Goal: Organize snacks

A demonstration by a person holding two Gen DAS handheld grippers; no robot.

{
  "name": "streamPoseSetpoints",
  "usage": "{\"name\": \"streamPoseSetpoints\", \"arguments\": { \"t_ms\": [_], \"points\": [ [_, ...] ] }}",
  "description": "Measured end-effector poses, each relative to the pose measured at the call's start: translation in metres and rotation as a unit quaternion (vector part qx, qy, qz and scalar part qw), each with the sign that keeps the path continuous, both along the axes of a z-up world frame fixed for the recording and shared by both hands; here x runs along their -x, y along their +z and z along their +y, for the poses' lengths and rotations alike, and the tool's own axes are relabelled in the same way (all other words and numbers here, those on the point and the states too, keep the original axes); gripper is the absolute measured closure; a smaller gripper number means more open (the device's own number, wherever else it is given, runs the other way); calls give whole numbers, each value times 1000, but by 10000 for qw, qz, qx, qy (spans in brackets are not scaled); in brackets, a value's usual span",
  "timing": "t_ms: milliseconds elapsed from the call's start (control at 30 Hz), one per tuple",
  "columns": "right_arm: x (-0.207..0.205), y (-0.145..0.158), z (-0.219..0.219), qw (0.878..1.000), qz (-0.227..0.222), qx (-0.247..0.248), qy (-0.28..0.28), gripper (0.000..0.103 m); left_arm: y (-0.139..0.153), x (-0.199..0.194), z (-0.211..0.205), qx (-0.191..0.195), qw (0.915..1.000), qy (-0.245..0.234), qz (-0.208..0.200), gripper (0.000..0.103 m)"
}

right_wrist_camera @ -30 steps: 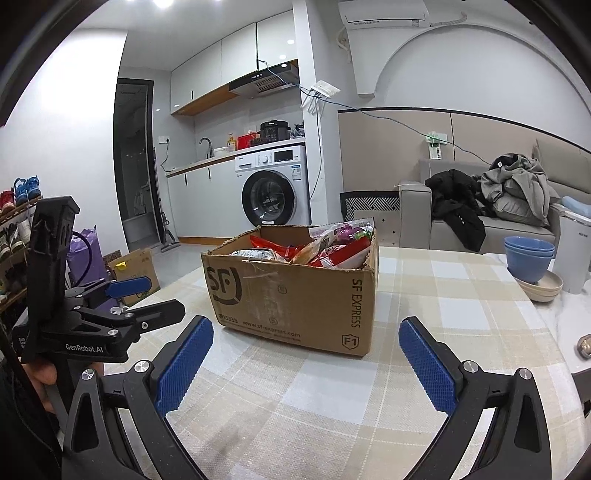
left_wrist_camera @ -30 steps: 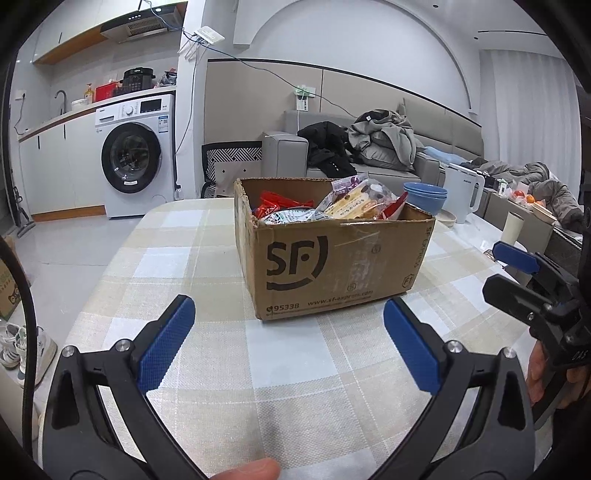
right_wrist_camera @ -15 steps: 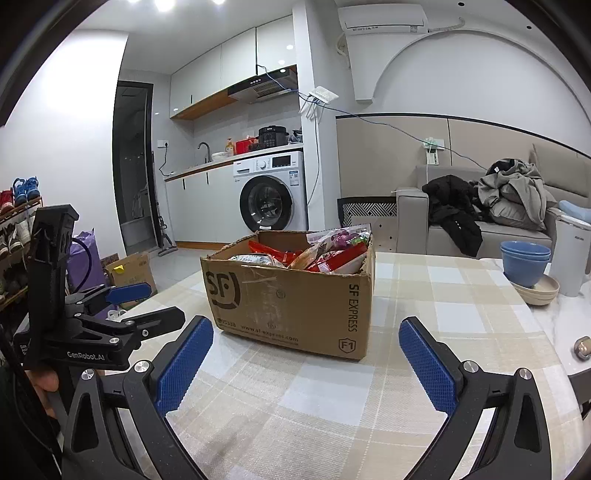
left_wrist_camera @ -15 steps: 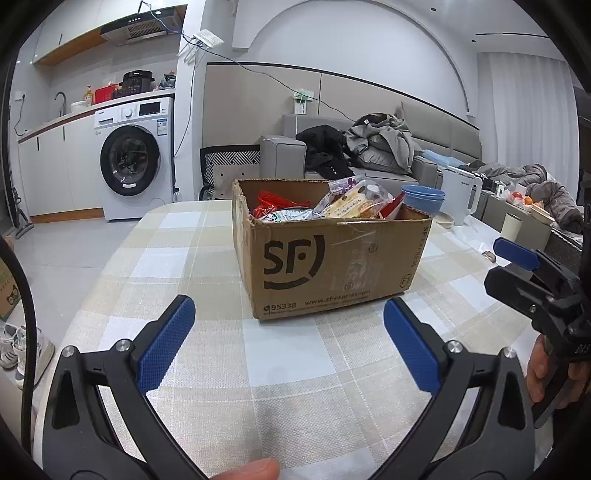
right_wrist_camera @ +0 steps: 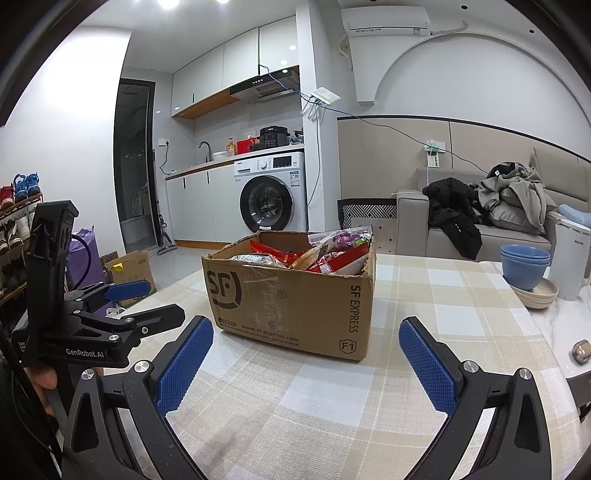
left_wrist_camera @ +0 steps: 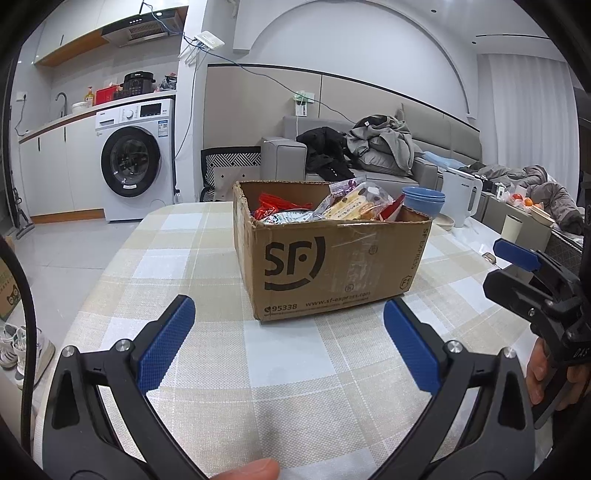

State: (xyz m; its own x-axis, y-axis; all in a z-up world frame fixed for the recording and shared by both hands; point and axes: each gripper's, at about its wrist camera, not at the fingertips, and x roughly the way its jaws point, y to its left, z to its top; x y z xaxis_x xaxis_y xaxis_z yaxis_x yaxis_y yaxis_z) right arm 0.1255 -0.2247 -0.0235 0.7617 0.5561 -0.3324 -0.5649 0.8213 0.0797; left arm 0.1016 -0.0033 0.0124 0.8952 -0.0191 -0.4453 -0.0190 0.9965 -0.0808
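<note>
Checked table [left_wrist_camera: 207,354], snack box [left_wrist_camera: 332,266] nearer than before, left tongs [left_wrist_camera: 288,341] and right tongs [right_wrist_camera: 306,362] spread, empty.

**Open kitchen and sitting room, white walls**

Against the back wall, a white washing machine [left_wrist_camera: 137,158] under a counter, range hood [right_wrist_camera: 264,87] above. To the right, a grey sofa [left_wrist_camera: 373,162] heaped with clothes [left_wrist_camera: 380,142]. Pale tiled floor [left_wrist_camera: 70,251]. Ceiling spotlights [right_wrist_camera: 170,3] lit; air conditioner [right_wrist_camera: 386,18] high up.
</note>
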Motion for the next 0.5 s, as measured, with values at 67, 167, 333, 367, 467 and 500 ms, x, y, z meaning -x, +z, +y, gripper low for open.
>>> {"name": "streamPoseSetpoints", "arguments": {
  "t_ms": [67,167,333,367,467,500],
  "points": [
    [0,0,0,10000,-2,-1,-4,0,0,0,0,1,10000,-1,-5,1],
    [0,0,0,10000,-5,-1,-3,0,-1,0,-1,5,10000,1,-8,1],
    [0,0,0,10000,-4,-6,-2,0,-1,1,0,2,10000,-2,-10,1],
    [0,0,0,10000,-3,-2,-3,0,-1,0,-1,0,10000,0,-10,1],
    [0,0,0,10000,-5,-1,-3,0,-1,0,-1,2,10000,-1,-10,1],
    [0,0,0,10000,-4,3,-1,0,-1,1,-1,3,10000,1,-11,1]
  ]
}}
